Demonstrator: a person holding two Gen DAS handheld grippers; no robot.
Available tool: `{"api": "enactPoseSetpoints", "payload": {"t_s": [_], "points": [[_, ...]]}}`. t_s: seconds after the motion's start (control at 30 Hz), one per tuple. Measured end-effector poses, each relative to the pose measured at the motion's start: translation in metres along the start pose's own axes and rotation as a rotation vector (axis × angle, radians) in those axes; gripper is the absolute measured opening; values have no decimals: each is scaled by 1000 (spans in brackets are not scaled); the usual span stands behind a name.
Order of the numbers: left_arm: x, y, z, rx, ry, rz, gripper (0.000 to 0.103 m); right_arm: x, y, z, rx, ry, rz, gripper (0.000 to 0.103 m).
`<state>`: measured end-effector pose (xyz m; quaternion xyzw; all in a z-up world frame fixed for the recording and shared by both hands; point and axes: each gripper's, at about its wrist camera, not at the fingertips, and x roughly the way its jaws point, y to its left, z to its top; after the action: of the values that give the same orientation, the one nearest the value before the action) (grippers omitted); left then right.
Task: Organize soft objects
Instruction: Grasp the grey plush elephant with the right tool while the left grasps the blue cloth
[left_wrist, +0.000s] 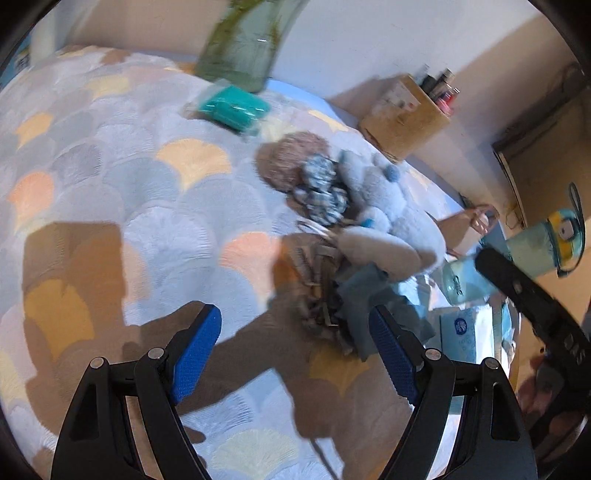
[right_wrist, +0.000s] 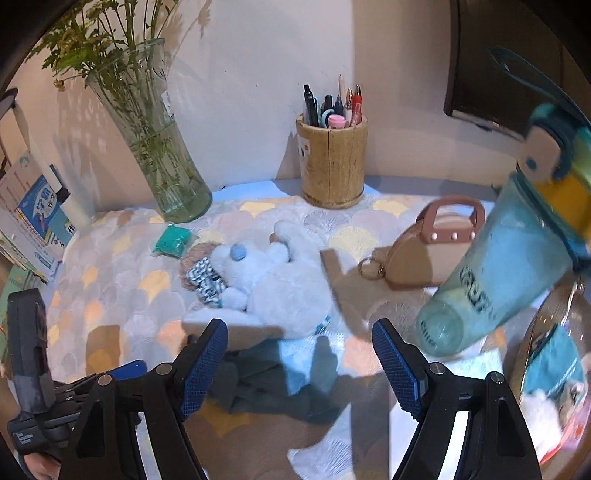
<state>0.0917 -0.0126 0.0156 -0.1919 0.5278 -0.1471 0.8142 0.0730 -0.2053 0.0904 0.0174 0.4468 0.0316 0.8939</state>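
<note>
Both tongs wide, empty: left tongs (left_wrist: 295, 354) and right tongs (right_wrist: 300, 363) angled down at plush (right_wrist: 275, 284) and cloth (right_wrist: 258, 384), likely lining up a pick.

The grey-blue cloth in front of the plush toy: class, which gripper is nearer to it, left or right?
Right. The right gripper hangs directly over the grey-blue cloth, which lies between its open jaws. The left gripper is off to one side, with the cloth by one jaw only.
</note>
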Motion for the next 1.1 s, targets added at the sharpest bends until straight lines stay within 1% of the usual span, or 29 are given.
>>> {"api": "enactPoseSetpoints", "payload": {"t_s": [0.03, 0.13, 0.2, 0.3, 0.37, 0.43, 0.5, 0.53, 0.57, 0.6, 0.63, 0.7, 0.8, 0.97, 1.03, 1.1], "points": [[3, -5, -1, 20, 10, -4, 81, 4, 0, 3, -22, 2, -3, 79], [17, -22, -4, 79, 33, 1, 81, 25, 3, 10, -85, 53, -5, 79], [21, -31, -4, 100, 15, 17, 81, 39, 5, 11, -111, 70, -16, 79], [26, -37, -3, 86, -2, 17, 81, 57, 5, 10, -120, 107, -46, 79], [28, -41, -1, 85, -12, 12, 79, 66, 4, 10, -122, 125, -27, 80], [30, -43, -1, 89, -27, 24, 76, 73, 5, 10, -132, 138, -16, 84], [31, -44, 0, 88, -46, 64, 55, 81, 9, 10, -163, 146, -7, 86], [32, -43, 0, 88, -54, 90, 52, 83, 11, 10, -172, 147, -3, 86], [32, -43, 1, 88, -60, 100, 45, 87, 14, 10, -186, 147, 9, 85], [32, -42, 1, 84, -67, 111, 39, 90, 17, 10, -197, 147, 28, 80], [31, -41, 1, 79, -70, 117, 36, 92, 20, 10, -214, 154, 51, 64], [29, -34, 1, 58, -75, 113, 25, 88, 26, 10, -251, 128, 42, 63], [25, -22, 3, 5, -70, 88, 20, 76, 26, 11, -252, 92, 77, 61], [10, -3, -1, -31, -75, 91, 16, 55, 19, 15, -217, 46, 103, 61], [2, 7, -3, -51, -85, 102, 16, 48, 17, 17, -211, 38, 108, 61], [-8, 25, -5, -90, -101, 135, 16, 41, 15, 17, -209, 26, 110, 61]]}}
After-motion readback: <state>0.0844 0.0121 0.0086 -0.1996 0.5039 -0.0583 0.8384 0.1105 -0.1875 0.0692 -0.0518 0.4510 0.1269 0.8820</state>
